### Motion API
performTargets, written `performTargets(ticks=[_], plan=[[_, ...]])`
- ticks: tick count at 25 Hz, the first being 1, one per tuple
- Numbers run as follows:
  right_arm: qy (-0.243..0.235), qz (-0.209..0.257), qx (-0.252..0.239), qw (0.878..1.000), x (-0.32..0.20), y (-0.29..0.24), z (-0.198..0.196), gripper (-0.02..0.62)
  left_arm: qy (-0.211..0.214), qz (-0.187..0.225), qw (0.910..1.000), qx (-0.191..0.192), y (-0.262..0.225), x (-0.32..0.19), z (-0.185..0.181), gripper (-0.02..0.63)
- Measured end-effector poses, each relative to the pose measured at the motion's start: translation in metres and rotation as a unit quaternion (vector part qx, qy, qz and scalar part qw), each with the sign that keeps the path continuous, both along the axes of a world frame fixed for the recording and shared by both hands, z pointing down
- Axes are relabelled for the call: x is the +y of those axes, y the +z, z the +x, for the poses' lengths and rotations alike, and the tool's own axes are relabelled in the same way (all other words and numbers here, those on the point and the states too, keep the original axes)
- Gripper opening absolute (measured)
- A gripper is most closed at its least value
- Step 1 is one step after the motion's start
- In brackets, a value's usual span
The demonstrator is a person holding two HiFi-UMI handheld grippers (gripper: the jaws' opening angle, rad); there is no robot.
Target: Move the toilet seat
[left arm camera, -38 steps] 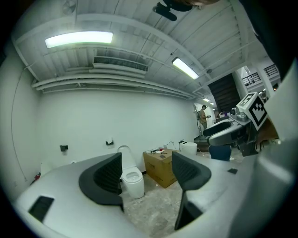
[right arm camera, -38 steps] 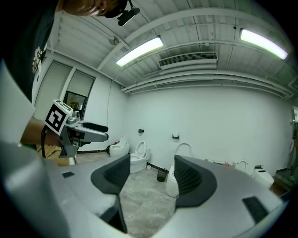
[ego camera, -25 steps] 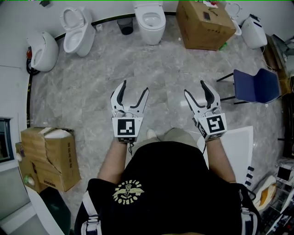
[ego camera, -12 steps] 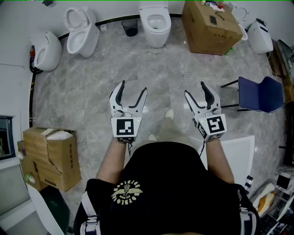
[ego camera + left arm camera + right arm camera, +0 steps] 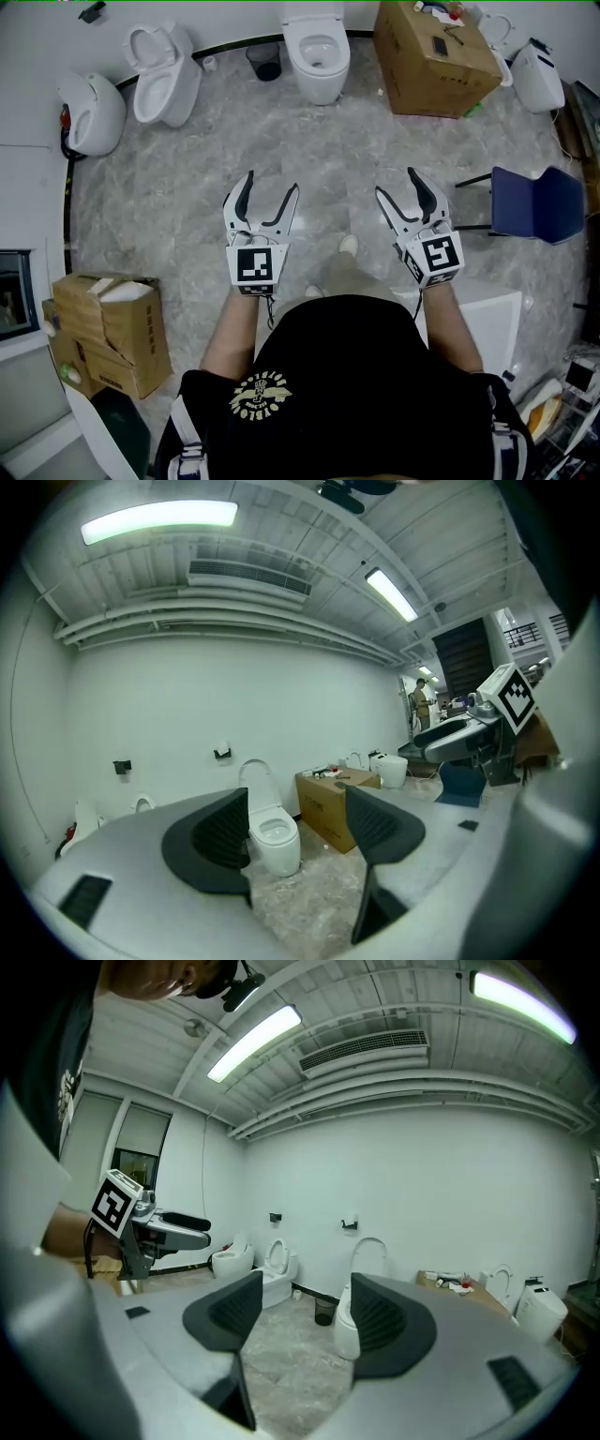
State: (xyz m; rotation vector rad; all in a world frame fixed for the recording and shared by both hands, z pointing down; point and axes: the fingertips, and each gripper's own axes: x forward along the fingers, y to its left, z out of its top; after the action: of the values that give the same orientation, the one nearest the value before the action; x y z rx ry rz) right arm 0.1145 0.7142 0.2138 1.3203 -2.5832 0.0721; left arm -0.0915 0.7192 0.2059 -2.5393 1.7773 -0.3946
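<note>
Head view, claws: my left claw [image 5: 271, 187] and right claw [image 5: 397, 185] are held level at waist height, both spread wide and empty, ready for a grab I have not yet reached.
Head view, target: the middle toilet [image 5: 317, 52] stands against the far wall, well apart from me across the bare floor [image 5: 187, 178]; a cardboard box [image 5: 436, 56] sits just right of it.
Head view, others: two more toilets [image 5: 164, 70] stand at the far left, so I take the one dead ahead to be mine.
Left gripper view: jaws apart with nothing in them; that toilet is framed in the gap, and its toilet seat [image 5: 255, 778] stands tipped up against the wall.
Right gripper view: jaws apart, nothing held; the right jaw covers part of the same toilet, with a small bin [image 5: 323, 1312] beside it.
Judgement: I must walk closer before either claw can take the seat.
</note>
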Motion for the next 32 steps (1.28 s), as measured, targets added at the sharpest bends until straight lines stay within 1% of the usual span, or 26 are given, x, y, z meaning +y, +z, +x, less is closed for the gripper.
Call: performTargets(ticks=[8,12,16,18,20,22,27,32], plan=[[-0.004,-0.009,-0.002,1.0,-0.061,0.008,0.02,0.282,0.0,-0.013,0.9999,-0.002,0.014,-0.06,0.018,0.316],[-0.007,-0.008,-0.007,1.0,-0.089,0.008,0.032,0.282,0.001,-0.003,1.0,-0.006,0.007,-0.086,0.033,0.314],[-0.01,-0.007,-0.015,1.0,-0.117,0.005,0.046,0.282,-0.016,0.019,0.9997,-0.008,-0.007,-0.112,0.041,0.313],[-0.013,-0.007,-0.017,1.0,-0.13,0.005,0.052,0.282,-0.025,0.026,0.9993,-0.008,-0.011,-0.123,0.044,0.294],[-0.017,-0.006,-0.018,1.0,-0.143,0.005,0.058,0.282,-0.032,0.03,0.999,-0.008,-0.013,-0.136,0.048,0.262],[-0.021,-0.006,-0.02,1.0,-0.155,0.005,0.065,0.282,-0.036,0.032,0.9988,-0.009,-0.014,-0.149,0.053,0.256],[-0.029,-0.003,-0.028,0.999,-0.177,0.002,0.08,0.282,-0.028,0.018,0.9994,-0.009,-0.015,-0.171,0.073,0.256],[-0.037,-0.007,-0.029,0.999,-0.187,0.004,0.084,0.282,-0.044,0.007,0.9989,-0.012,-0.011,-0.176,0.07,0.256]])
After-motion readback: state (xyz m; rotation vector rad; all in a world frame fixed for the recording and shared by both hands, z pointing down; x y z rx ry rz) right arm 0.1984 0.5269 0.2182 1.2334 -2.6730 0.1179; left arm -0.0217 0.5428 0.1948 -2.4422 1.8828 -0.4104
